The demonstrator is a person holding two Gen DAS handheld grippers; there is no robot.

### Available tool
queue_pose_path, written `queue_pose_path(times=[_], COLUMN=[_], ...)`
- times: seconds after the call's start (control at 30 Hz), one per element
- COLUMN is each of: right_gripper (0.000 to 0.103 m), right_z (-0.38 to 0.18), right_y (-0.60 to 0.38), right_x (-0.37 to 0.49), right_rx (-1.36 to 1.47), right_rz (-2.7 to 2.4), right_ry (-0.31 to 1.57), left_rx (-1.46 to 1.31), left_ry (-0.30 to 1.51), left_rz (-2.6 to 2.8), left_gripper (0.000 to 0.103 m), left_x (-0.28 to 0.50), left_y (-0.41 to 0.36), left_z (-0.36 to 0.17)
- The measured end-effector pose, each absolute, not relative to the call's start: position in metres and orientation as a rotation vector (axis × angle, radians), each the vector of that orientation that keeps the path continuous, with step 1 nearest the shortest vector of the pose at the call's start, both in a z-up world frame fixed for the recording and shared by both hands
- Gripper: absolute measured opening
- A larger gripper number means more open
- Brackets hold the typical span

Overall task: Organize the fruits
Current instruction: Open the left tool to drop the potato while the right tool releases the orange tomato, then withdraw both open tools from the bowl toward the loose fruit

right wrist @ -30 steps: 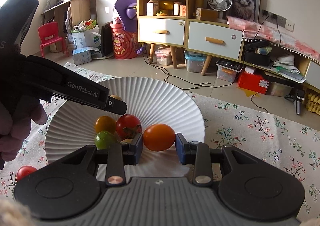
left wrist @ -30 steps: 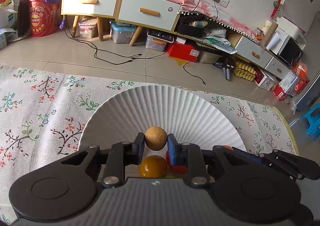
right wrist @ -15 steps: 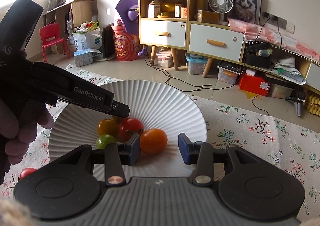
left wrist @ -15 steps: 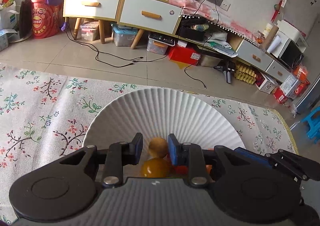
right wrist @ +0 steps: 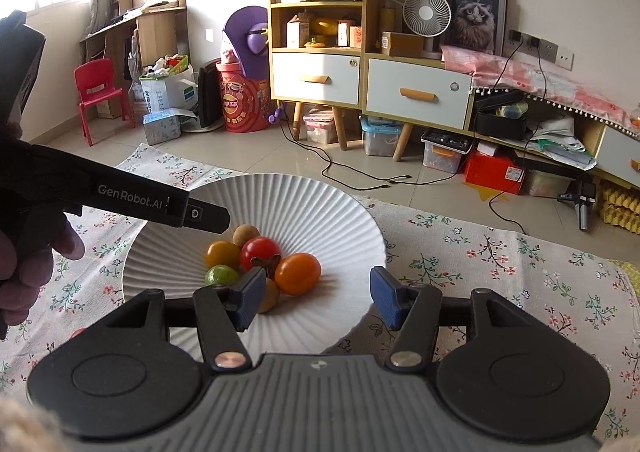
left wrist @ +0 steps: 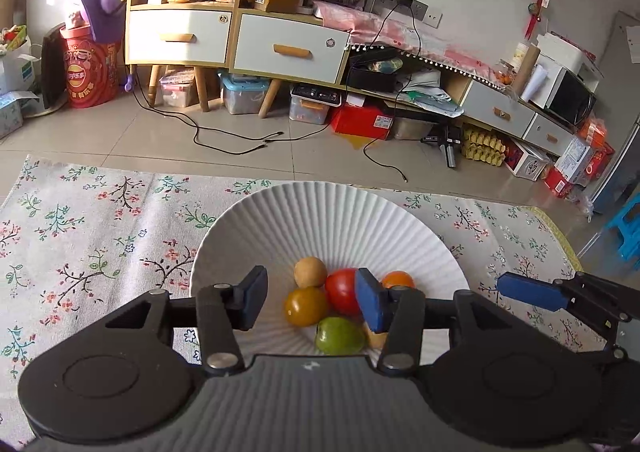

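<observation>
A white ribbed plate (left wrist: 328,207) on the flowered cloth holds several small fruits. Among them are a tan one (left wrist: 310,272), a red tomato (left wrist: 342,296), a yellow one (left wrist: 306,306) and a green one (left wrist: 339,336). My left gripper (left wrist: 312,302) hovers just above this pile; its jaws are opening and its pads touch no fruit. In the right wrist view an orange tomato (right wrist: 298,274) lies in the plate (right wrist: 320,191). My right gripper (right wrist: 318,300) is above the plate's near rim, jaws opening, nothing between them.
A hand (right wrist: 24,276) holds the left gripper, whose finger (right wrist: 200,213) reaches over the plate's left side. A red fruit (right wrist: 77,332) peeks out on the cloth at the left. Beyond the table's far edge are cabinets (left wrist: 288,47), boxes and cables on the floor.
Both grippers have opened and drawn back and up. The left let go of the tan fruit and the right let go of the orange tomato; both fruits now lie in the plate.
</observation>
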State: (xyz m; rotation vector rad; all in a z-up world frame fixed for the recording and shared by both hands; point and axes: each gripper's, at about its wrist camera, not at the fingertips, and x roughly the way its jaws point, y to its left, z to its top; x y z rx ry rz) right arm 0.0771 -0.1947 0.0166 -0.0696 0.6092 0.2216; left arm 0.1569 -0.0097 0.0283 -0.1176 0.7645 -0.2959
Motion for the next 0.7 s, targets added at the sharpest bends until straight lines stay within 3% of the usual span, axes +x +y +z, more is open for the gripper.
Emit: queue_pose_path(times=[0.7], right_gripper=[0.08], right_z=[0.032], right_y=[-0.195], right_x=[0.023], right_rx=[-0.026], right_rz=[0.223], right_ry=[0.632], left_rx=[-0.005], left_ry=[0.736], left_rz=[-0.303], left_gripper=[0.089], left_x=[0.077], left_y=[0.008], left_z=[0.039])
